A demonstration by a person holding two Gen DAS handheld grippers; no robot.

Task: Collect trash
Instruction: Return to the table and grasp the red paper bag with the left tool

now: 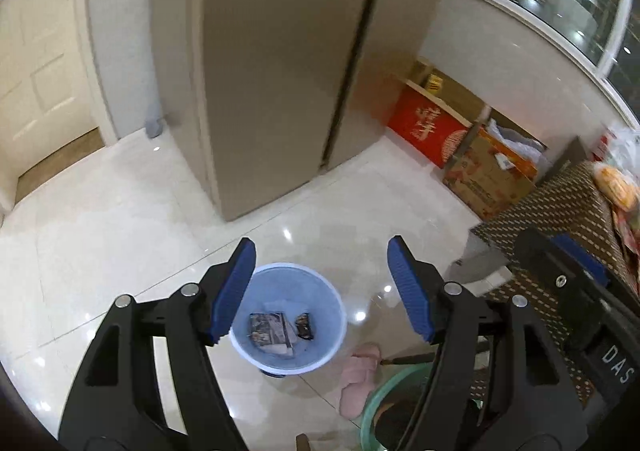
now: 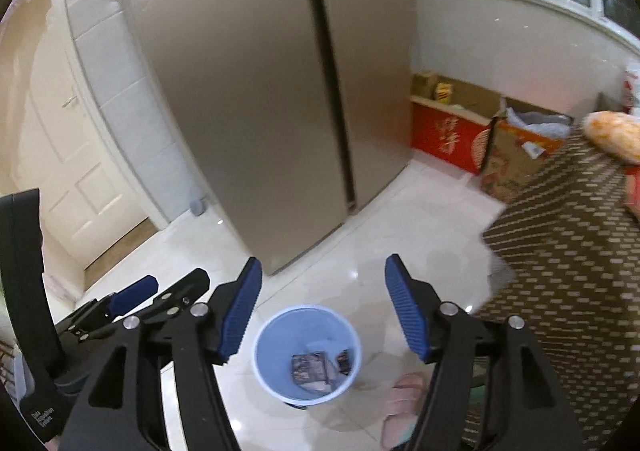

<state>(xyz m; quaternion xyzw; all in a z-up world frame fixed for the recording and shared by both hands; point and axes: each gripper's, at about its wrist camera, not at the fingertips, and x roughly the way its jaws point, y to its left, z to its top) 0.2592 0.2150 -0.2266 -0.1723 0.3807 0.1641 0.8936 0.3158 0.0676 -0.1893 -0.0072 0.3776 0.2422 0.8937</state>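
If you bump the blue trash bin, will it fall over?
Probably quite easily. The blue trash bin looks like thin plastic and holds only a few wrappers, so it seems light. It narrows toward its base, which would make it tippy. On the shiny tile floor it might just slide instead.

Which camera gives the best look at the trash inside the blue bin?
The left wrist view: the wrappers in the blue bin look larger and clearer. The right wrist view shows the same wrappers, smaller and darker.
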